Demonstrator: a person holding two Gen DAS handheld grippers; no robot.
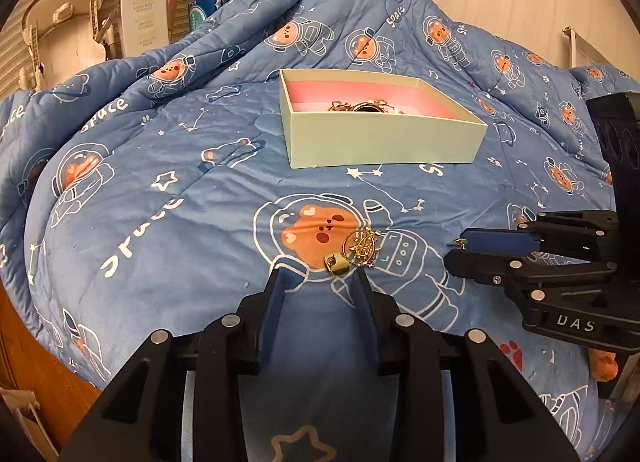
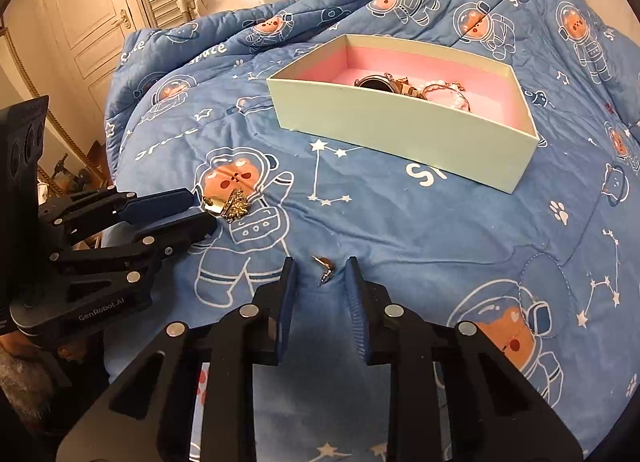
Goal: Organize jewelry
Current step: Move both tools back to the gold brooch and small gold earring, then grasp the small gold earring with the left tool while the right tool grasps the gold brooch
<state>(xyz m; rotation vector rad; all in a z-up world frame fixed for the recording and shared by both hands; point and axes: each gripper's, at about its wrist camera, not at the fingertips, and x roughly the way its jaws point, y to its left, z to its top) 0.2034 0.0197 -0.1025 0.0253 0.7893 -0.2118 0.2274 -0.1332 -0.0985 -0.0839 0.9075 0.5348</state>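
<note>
My left gripper (image 1: 320, 276) is spread open, holding nothing. Its fingertips rest low over the quilt, and the gold charm cluster (image 1: 354, 254) lies just ahead of them, nearer the right-hand tip than centred in the gap. The cluster comprises a ship's-wheel pendant on a ring and a small blocky gold piece, touching one another.

My right gripper (image 2: 320, 272) is also parted and empty. A small bent metal piece (image 2: 323, 268), possibly an earring or stud, lies on the fabric between its fingertips; I cannot tell its exact type. In the left wrist view this gripper looks nearly shut from the side, but its own camera shows a clear gap.

Beyond both sits the pale green box (image 1: 384, 142) with pink lining, well apart from the loose pieces. It already holds a dark ring-shaped item, a chain and a pink beaded bracelet (image 2: 444, 92). The blue astronaut-bear quilt (image 1: 160, 202) underlies everything.

Judgement: two loose pieces are left to box.

Risks noted:
- The quilt is soft and wrinkled; pressing down may sink the small piece into a fold, and the pads would pinch fabric instead.
- The cluster is off-centre, so closing may catch one part and let the rest dangle or slip.
- The two grippers are working close together, so a collision is possible.
</note>
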